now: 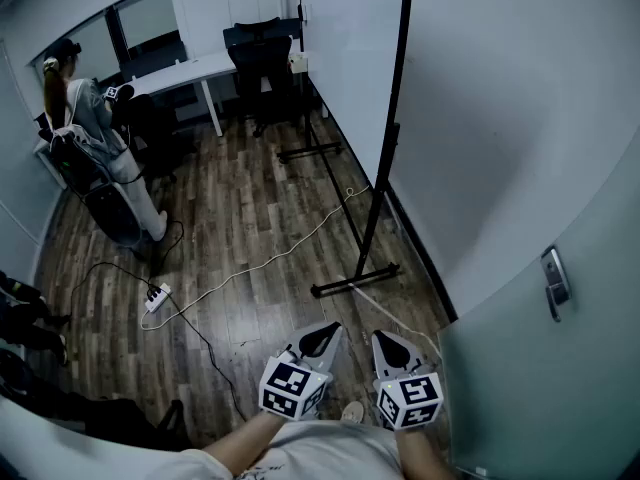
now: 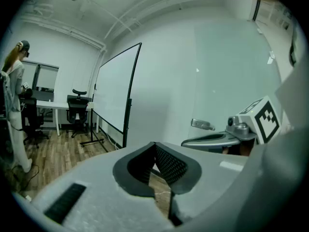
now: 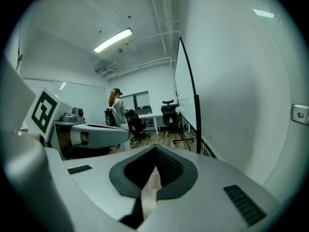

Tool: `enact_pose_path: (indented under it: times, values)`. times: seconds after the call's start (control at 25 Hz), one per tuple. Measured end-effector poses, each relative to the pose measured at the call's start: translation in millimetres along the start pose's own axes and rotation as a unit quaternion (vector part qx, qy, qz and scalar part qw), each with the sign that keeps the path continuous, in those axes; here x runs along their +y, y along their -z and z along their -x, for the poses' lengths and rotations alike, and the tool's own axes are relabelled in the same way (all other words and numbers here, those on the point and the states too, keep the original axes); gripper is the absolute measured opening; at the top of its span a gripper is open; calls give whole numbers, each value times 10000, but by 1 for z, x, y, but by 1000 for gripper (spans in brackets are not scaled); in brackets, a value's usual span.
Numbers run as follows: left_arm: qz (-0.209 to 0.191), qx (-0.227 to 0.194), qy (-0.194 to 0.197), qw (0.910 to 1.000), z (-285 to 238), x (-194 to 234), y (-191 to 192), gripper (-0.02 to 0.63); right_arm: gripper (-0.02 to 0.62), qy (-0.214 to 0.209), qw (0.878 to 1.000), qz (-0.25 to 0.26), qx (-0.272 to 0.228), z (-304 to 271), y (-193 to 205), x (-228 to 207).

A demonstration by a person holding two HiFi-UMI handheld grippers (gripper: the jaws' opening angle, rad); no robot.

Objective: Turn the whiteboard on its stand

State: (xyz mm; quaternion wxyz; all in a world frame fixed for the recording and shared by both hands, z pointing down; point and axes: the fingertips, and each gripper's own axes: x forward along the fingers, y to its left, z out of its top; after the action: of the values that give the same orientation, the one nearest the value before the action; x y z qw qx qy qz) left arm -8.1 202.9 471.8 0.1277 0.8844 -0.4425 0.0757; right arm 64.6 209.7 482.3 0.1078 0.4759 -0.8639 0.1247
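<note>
Swinging the whiteboard (image 1: 350, 58), you could clip the wall (image 1: 520, 118) or snag the cable (image 1: 262, 261). Your left claw (image 1: 325, 332) and right claw (image 1: 389, 340) are both pressed together, empty.

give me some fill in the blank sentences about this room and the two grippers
1. The left gripper and the right gripper both have their jaws ____, with nothing between them.
2. The whiteboard is carried by a stand coloured ____.
3. The power strip lies on a floor of ____ planks.
4. In the head view, the person stands far to the whiteboard's ____.

Missing words: shut; black; wooden; left
</note>
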Motion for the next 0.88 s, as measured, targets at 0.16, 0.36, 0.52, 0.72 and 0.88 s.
enact_pose_path:
  times: [0.16, 0.36, 0.52, 0.72, 0.88]
  values:
    - [4, -11, -3, 10000, 5, 1, -1, 11, 6, -23, 10000, 32, -2, 1, -1, 7]
    - [-24, 6, 66, 10000, 7, -1, 1, 11, 6, -12, 10000, 44, 5, 1, 2, 10]
    - [-21, 34, 111, 9999, 10, -1, 1, 11, 6, 2, 10000, 22, 42, 1, 3, 12]
    - [29, 19, 106, 9999, 21, 12, 3, 11, 6, 0, 10000, 18, 95, -7, 4, 24]
    - [34, 5, 95, 9999, 28, 29, 4, 11, 6, 2, 9999, -161, 2, -19, 2, 35]
